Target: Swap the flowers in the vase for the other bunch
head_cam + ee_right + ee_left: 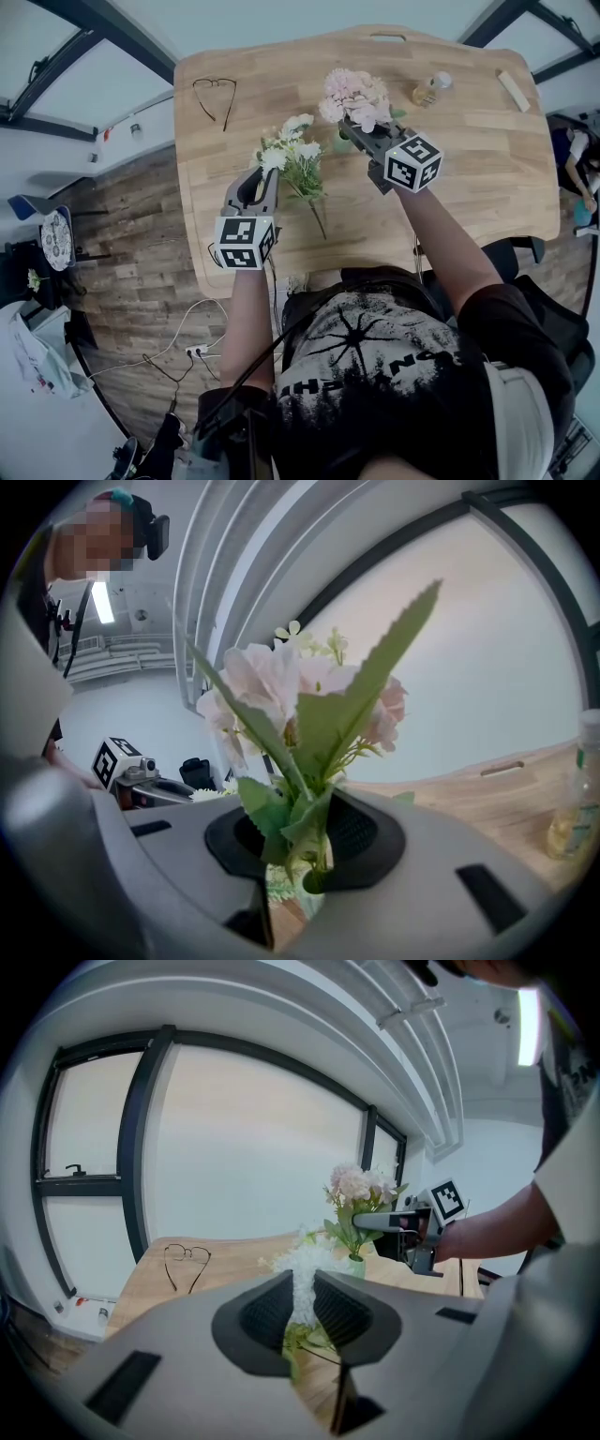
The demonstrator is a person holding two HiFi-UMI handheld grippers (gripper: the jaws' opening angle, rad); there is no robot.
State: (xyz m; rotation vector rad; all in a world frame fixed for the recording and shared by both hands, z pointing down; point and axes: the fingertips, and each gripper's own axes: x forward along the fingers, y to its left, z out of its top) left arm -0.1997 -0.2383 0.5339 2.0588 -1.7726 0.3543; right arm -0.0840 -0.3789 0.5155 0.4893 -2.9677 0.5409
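Note:
A pink flower bunch (pixel 354 94) stands upright with its stems in a small pale green vase (pixel 342 143) at the middle back of the wooden table (pixel 469 187). My right gripper (pixel 353 128) is shut on the bunch's stems and leaves just above the vase mouth; in the right gripper view (pixel 300 850) foliage fills the gap between the jaws. A white flower bunch (pixel 292 150) with a long green stem hangs left of the vase. My left gripper (pixel 265 175) is shut on its foliage, and white blooms (pixel 303 1269) show between those jaws (pixel 303 1314).
A pair of glasses (pixel 216 94) lies at the table's back left. A small bottle (pixel 431 89) of yellowish liquid stands right of the vase, and a pale block (pixel 513 91) lies at the back right corner. Windows run behind the table.

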